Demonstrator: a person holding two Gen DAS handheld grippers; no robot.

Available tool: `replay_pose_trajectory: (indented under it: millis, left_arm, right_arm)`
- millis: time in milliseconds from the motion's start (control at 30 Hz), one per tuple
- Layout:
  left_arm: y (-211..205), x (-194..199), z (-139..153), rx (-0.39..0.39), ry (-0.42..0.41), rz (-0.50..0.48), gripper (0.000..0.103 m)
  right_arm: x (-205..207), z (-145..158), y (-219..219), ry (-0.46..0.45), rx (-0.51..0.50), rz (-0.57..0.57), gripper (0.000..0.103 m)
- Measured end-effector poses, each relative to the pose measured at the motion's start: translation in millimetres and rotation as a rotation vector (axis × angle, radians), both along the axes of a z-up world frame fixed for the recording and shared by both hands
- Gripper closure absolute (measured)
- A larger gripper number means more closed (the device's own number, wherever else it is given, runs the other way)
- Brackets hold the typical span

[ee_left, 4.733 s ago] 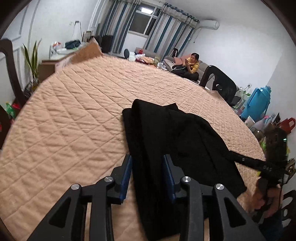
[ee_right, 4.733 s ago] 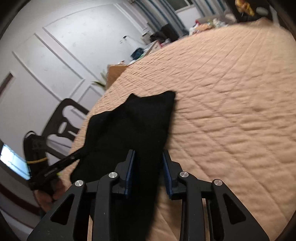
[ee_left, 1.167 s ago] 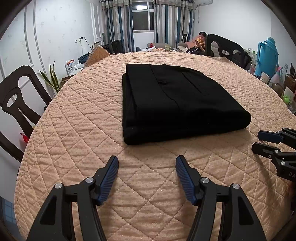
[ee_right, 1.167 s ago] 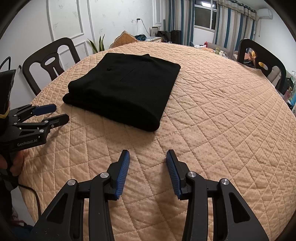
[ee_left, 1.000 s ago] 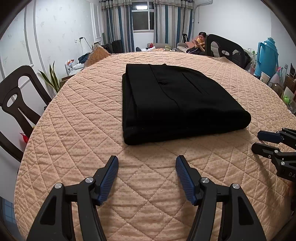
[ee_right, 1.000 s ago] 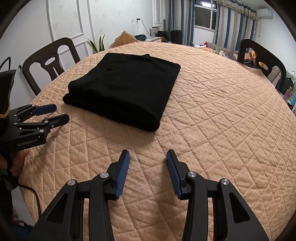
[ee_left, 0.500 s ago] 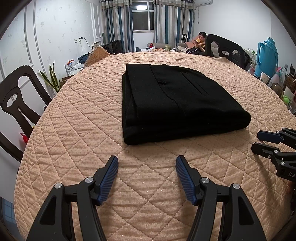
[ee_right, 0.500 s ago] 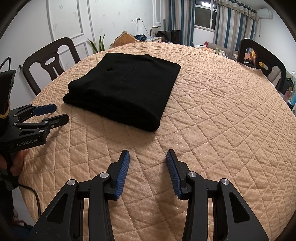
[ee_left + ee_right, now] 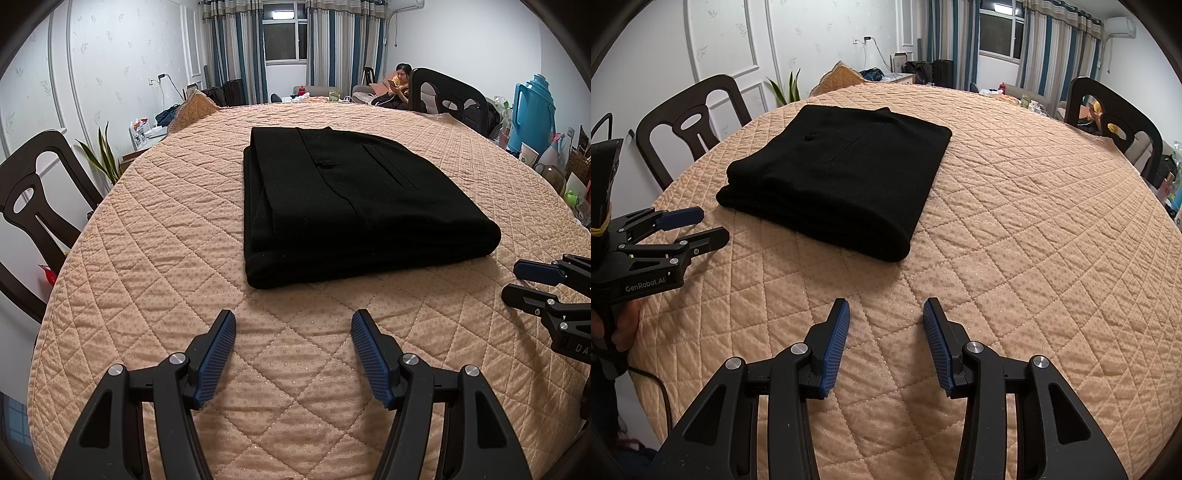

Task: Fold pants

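The black pants (image 9: 343, 199) lie folded into a flat rectangular stack on the quilted peach table cover (image 9: 155, 229), a back pocket slit facing up. My left gripper (image 9: 293, 321) hovers over bare quilt just short of the stack's near edge, open, with nothing between its blue pads. My right gripper (image 9: 886, 308) is likewise open and empty, a little in front of the pants (image 9: 838, 177). Each gripper shows in the other's view: the right gripper (image 9: 524, 280) at the far right edge, the left gripper (image 9: 698, 225) at the left, with a hand (image 9: 624, 321) around its handle.
Dark wooden chairs stand at the table's left (image 9: 33, 199) and far side (image 9: 447, 94). A blue thermos jug (image 9: 533, 107) and small items crowd the right. A person (image 9: 400, 83) sits on a sofa far behind. A plant (image 9: 101, 151) stands at the left wall.
Several seconds ago both grippers were close over the dark cloth; now both are drawn back and open, and the pants lie as a neat folded stack. Over the last second nothing has moved.
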State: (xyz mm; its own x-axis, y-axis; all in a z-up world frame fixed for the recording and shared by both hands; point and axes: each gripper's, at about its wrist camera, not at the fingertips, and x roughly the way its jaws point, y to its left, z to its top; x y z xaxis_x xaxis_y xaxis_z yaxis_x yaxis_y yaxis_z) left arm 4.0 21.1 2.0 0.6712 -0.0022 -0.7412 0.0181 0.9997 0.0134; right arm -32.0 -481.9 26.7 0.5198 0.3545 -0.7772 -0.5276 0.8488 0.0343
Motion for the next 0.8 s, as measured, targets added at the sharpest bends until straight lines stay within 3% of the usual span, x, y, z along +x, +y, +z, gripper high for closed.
replay_pose_trajectory:
  millis: [800]
  left_arm:
    - [0.0, 0.0, 0.0, 0.002, 0.0, 0.0, 0.035]
  right_arm:
    - [0.0, 0.3, -1.2, 0.007, 0.011, 0.001, 0.06]
